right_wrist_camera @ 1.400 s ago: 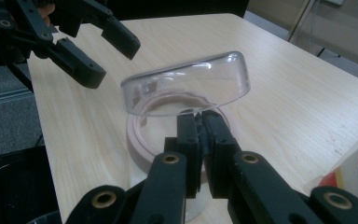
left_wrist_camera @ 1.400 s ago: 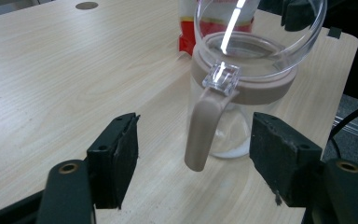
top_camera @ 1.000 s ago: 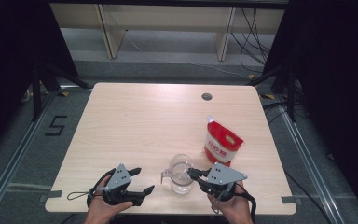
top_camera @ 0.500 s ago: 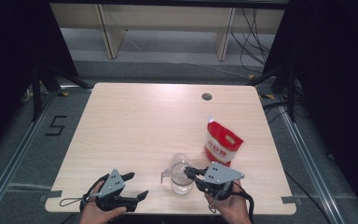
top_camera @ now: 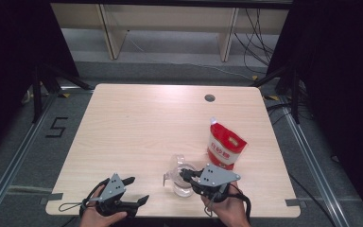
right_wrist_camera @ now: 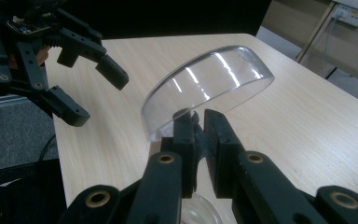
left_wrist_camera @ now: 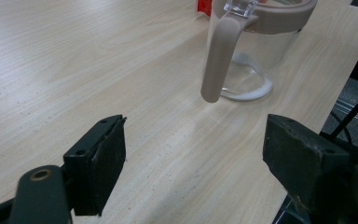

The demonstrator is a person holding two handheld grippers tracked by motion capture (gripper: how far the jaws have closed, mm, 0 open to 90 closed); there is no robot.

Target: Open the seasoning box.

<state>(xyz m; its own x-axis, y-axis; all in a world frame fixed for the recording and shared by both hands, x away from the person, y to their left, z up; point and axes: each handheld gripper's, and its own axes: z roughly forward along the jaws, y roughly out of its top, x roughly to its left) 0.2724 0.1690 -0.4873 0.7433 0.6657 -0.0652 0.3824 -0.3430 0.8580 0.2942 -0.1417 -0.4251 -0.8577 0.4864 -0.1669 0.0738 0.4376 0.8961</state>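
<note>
A clear jug (top_camera: 180, 182) with a beige rim and handle (left_wrist_camera: 219, 60) stands near the table's front edge. Its clear domed lid (right_wrist_camera: 209, 84) is raised and tilted above the jug mouth, and my right gripper (right_wrist_camera: 199, 126) is shut on the lid's small tab. In the high view the right gripper (top_camera: 183, 172) sits just over the jug. My left gripper (top_camera: 138, 190) is open and holds nothing. It hovers low at the front edge, left of the jug, with its jaws (left_wrist_camera: 196, 140) wide apart and facing the handle.
A red and white pouch (top_camera: 224, 147) stands upright just right of and behind the jug. The wooden table (top_camera: 146, 118) has a round cable hole (top_camera: 210, 98) at the back right. The left gripper (right_wrist_camera: 98, 95) appears beyond the lid in the right gripper view.
The left gripper has drawn back left, toward the front edge and away from the jug. The lid has tilted up in the right gripper.
</note>
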